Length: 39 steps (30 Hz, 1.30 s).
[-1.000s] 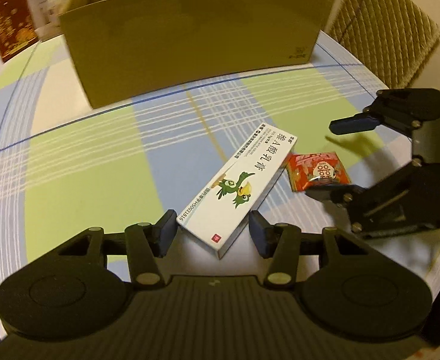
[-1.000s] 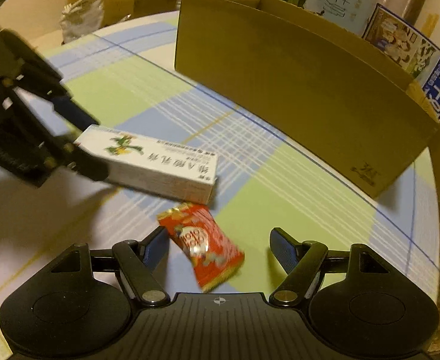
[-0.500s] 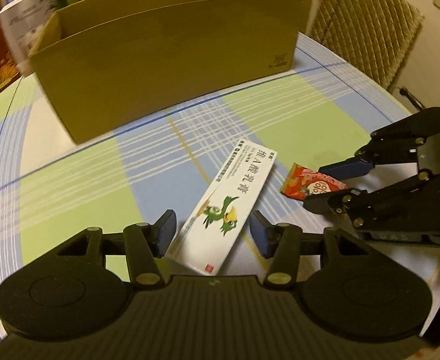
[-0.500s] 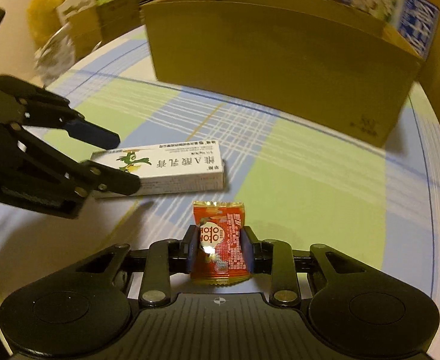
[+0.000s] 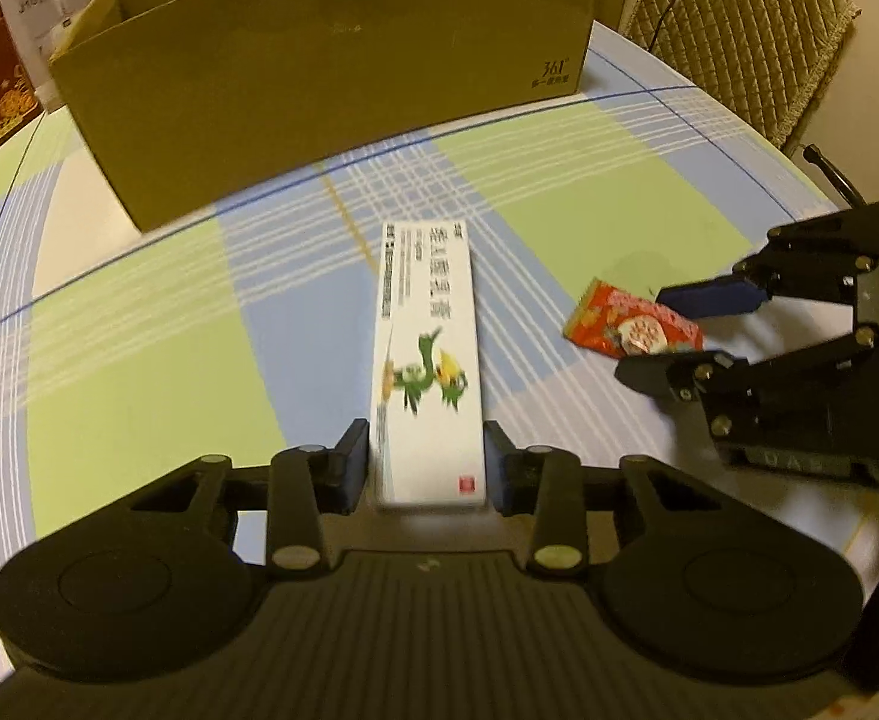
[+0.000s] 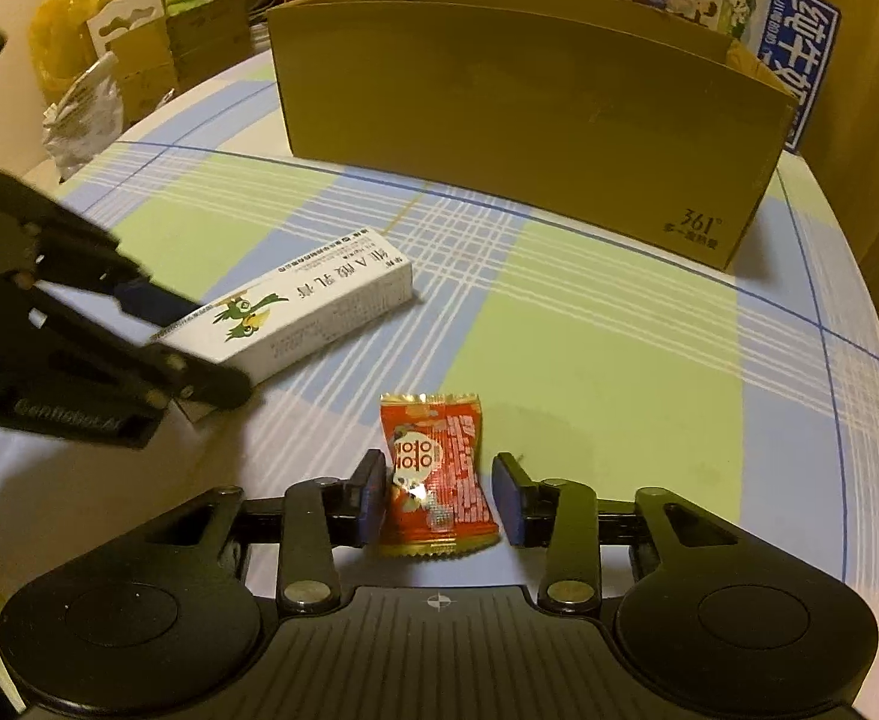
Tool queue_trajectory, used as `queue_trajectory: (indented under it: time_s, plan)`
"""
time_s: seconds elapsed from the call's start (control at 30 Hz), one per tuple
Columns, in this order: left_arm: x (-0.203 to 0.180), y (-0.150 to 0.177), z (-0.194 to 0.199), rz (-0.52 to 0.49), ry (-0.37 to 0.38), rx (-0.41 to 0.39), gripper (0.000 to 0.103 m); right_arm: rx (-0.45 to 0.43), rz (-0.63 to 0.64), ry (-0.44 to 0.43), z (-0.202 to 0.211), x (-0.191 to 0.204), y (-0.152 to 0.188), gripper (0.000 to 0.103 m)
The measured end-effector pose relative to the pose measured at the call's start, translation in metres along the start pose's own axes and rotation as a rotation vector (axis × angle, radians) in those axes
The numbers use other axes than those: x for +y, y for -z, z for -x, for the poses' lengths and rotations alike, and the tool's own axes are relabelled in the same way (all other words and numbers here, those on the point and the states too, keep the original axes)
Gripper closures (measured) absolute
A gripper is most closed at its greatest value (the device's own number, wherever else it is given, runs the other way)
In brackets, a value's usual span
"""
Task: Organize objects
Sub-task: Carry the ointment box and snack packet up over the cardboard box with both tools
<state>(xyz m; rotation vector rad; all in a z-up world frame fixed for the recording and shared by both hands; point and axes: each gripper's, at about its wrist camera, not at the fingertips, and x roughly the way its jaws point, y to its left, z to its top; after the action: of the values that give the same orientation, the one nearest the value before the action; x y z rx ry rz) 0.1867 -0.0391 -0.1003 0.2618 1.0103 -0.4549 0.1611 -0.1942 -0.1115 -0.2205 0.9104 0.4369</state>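
Your left gripper point(image 5: 427, 468) sits low over a round table covered with a blue, green and white plaid cloth point(image 5: 139, 348). Its two dark fingers press against the long sides of a long white cardboard carton printed with a green bird and Chinese characters point(image 5: 424, 360), clamping the near end. The carton points straight away from you, toward the box; the frames do not show whether its far end touches the cloth.

Your right gripper point(image 6: 439, 495) is to the right of the carton. Between its fingers lies a small red foil snack packet with a white round emblem point(image 6: 433, 480). The left finger point(image 6: 370, 495) touches the packet's edge, while the right finger stands just clear of it, so the jaws are parted and not squeezing. In the left camera the packet point(image 5: 631, 327) sits between the right gripper's point(image 5: 679, 330) fingers, close to the cloth.

A large open brown cardboard box point(image 6: 529, 120) stands at the far side of the table, well apart from both items. A padded beige quilted chair back point(image 5: 739, 30) stands beyond the table edge on the right.
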Motion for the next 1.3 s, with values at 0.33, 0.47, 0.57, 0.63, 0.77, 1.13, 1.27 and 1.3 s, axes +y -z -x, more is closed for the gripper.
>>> queue_trajectory:
  time_s: [0.33, 0.47, 0.57, 0.63, 0.77, 1.13, 1.27, 1.3]
  plan:
    - [0.000, -0.014, -0.007, 0.014, -0.002, -0.040, 0.069, -0.002, -0.019, 0.000, -0.002, -0.002, -0.001, 0.066]
    - [-0.001, -0.021, -0.013, 0.012, -0.003, -0.037, 0.069, -0.005, -0.023, 0.003, -0.002, -0.002, -0.001, 0.067]
    - [-0.003, -0.023, -0.016, 0.004, -0.010, -0.038, 0.069, -0.009, -0.024, 0.005, -0.002, -0.001, -0.002, 0.073]
    - [-0.003, -0.024, -0.019, 0.004, -0.014, -0.037, 0.069, -0.010, -0.025, 0.006, -0.002, -0.001, -0.001, 0.073]
    - [-0.004, -0.025, -0.021, 0.009, -0.018, -0.037, 0.069, -0.010, -0.027, 0.005, -0.002, -0.002, -0.002, 0.074]
    - [-0.001, -0.019, -0.020, 0.054, -0.014, -0.062, 0.070, -0.014, -0.042, 0.006, -0.003, -0.002, -0.001, 0.075]
    - [0.000, -0.016, -0.017, 0.088, -0.020, -0.065, 0.070, -0.014, -0.093, -0.004, -0.002, -0.008, -0.001, 0.076]
    - [0.001, -0.015, -0.015, 0.102, -0.017, -0.070, 0.070, -0.014, -0.107, -0.008, -0.002, -0.010, -0.001, 0.076]
